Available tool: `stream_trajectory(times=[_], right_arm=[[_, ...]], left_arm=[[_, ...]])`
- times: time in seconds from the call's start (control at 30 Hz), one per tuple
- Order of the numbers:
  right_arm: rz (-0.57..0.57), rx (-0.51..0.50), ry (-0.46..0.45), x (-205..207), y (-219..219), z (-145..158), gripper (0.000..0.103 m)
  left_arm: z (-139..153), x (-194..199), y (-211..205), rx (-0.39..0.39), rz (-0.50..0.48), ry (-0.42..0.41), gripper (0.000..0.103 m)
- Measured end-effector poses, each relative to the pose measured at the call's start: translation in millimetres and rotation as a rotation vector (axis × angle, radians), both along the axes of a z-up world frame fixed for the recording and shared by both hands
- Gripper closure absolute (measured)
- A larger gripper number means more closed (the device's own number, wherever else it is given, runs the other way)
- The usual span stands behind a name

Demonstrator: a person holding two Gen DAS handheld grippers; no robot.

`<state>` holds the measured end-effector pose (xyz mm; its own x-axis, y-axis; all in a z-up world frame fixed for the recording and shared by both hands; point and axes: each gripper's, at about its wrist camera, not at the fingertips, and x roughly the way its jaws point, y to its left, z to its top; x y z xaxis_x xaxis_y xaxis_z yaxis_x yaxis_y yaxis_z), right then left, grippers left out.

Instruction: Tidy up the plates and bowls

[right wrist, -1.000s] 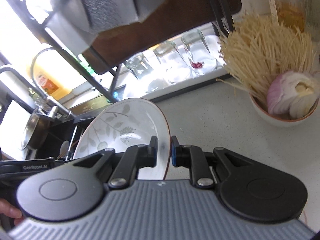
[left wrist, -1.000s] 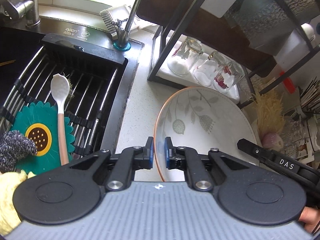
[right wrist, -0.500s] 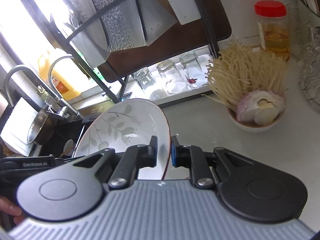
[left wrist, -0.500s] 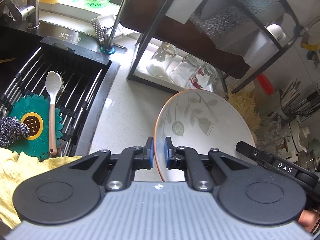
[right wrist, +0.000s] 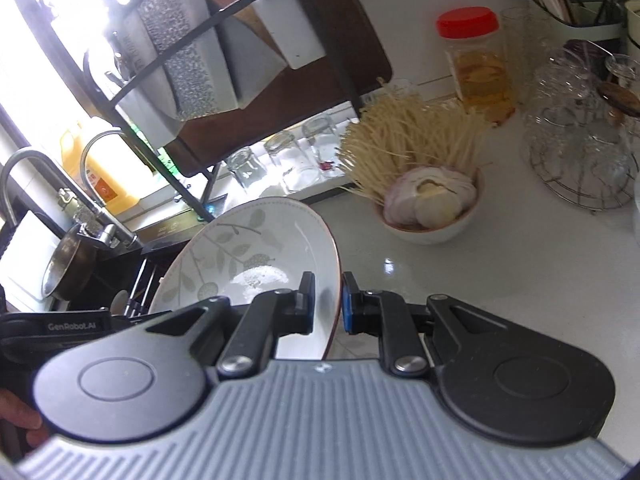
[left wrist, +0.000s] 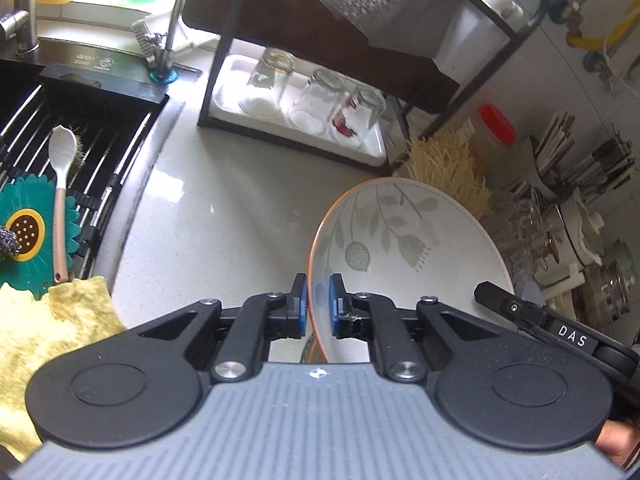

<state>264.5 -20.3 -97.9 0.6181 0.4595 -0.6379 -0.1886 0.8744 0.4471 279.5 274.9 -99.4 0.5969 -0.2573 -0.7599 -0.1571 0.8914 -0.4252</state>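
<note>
Glazed white ceramic, rimmed in a thin orange-brown line and printed with grey-green leaves: this round shallow plate [left wrist: 404, 256] stands on edge above the pale speckled stone countertop [left wrist: 224, 216] in the left wrist view. The left gripper [left wrist: 318, 300], black with blue pads, is clamped on the plate's near rim, one pad on each face. At left, a black ribbed sink rack [left wrist: 104, 148] carries a white spoon with a pink handle [left wrist: 62, 168] and a teal flower-shaped mat [left wrist: 28, 232]; a yellow textured cloth [left wrist: 44, 332] lies just beside them. Three clear glasses [left wrist: 316, 100] stand upside down on a white tray under a black metal-frame shelf [left wrist: 224, 56].

In the right wrist view, the right gripper [right wrist: 328, 304] pinches the opposite rim of the same plate [right wrist: 256, 252], whose glaze shows a bright glare. Well apart on the countertop [right wrist: 500, 272], a small white bowl [right wrist: 432, 224] holds sliced onion beside a bundle of thin pale noodles [right wrist: 400, 136]. A red-lidded clear jar [right wrist: 476, 64] stands behind.
</note>
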Motion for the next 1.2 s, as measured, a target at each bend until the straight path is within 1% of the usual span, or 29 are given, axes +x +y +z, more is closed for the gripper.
stream_trajectory(times=[0.1,0.23,0.37,0.6,0.9,1.1,1.2], right_arm=[[-0.015,-0.022,0.001,-6.2,-8.6,-9.5,0.087],[-0.034,-0.054,-0.007,-16.1,-16.3,-24.3,0.087],[-0.042,-0.087,-0.007,-27.3,-19.6,-39.3,0.087],[-0.051,-0.127,-0.022,-39.9,-22.4,-57.3,0.087],[-0.053,-0.185,-0.068,-42.1,-20.7,-70.2,0.085],[-0.067,-0.218,-0.095,-46.6,-18.2,-73.0,0.084],[-0.070,-0.235,-0.084,-48.1,-17.3,-77.2,0.082]], left_arm=[[-6.1,-3.6,-11.2,0.003,-0.021,0.004,0.091],[-22.6,-11.8,-23.3,-0.007,-0.031,0.016,0.091],[-39.8,-21.3,-34.3,0.010,-0.040,0.040,0.091],[-56.0,-29.1,-48.8,0.055,-0.059,0.048,0.091],[-59.6,-30.6,-59.7,0.106,-0.105,0.046,0.090],[-64.4,-26.7,-62.1,0.103,-0.111,0.058,0.089],[-66.5,-27.1,-63.6,0.103,-0.120,0.069,0.090]])
